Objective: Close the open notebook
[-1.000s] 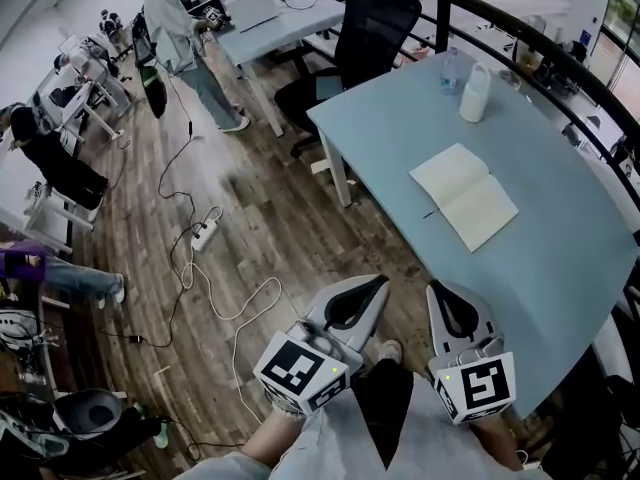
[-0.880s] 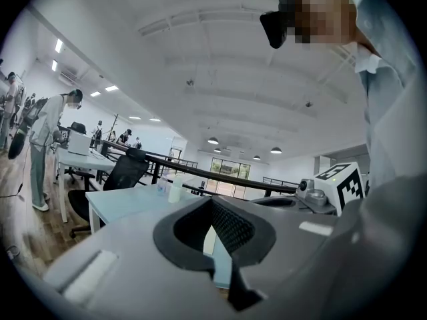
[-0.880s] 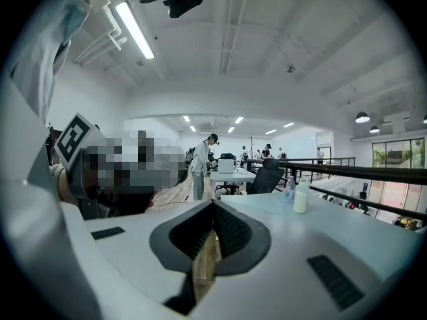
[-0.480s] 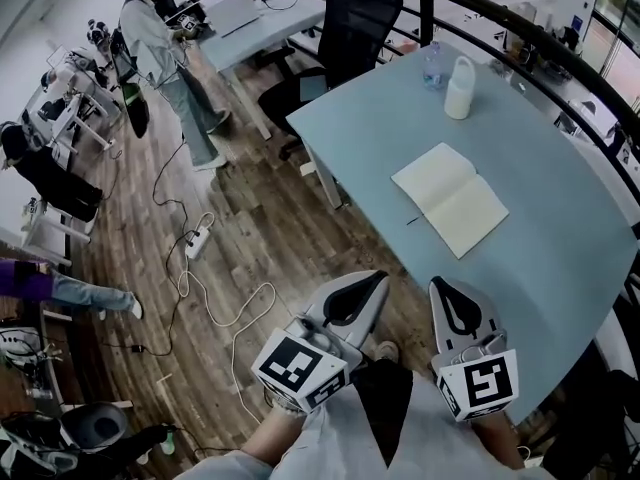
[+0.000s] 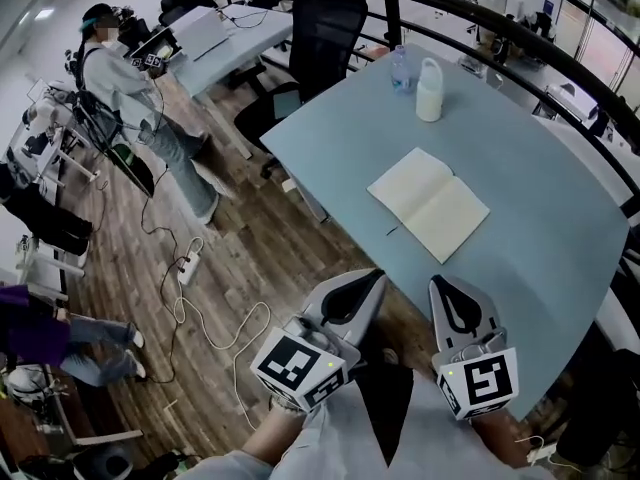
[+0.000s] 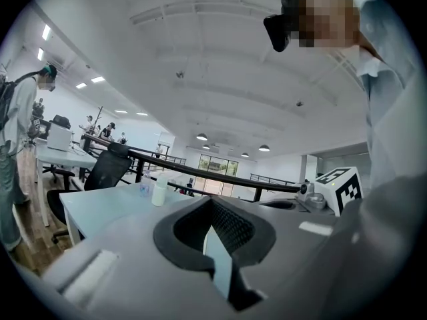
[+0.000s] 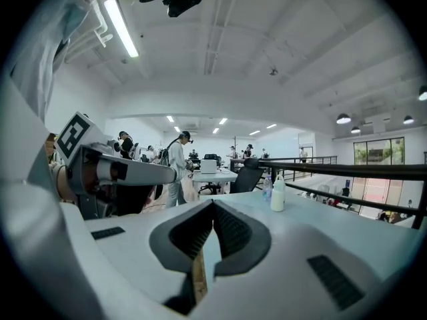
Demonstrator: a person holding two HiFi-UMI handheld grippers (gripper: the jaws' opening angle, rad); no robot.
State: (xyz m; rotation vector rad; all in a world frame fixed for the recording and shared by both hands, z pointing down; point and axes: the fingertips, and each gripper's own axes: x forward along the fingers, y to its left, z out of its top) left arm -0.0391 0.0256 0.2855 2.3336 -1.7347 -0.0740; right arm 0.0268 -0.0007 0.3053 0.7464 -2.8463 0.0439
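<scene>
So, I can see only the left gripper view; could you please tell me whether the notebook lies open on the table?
Observer: Yes, the notebook lies open on the table, pages up.
Operator: Thank you; is either gripper touching it?
Observer: No, the left gripper and the right gripper are both apart from it, on the person's side.
Operator: Does the right gripper hold anything?
Observer: No, its jaws are shut with nothing between them.

Open-plan office workspace.
Pale counters (image 5: 330, 138) stand in rows with a black swivel chair (image 5: 322, 28), a dark railing (image 5: 480, 13), a power strip (image 5: 186, 266) on the plank floor (image 5: 250, 238), and ceiling strip lights (image 7: 120, 25).
</scene>
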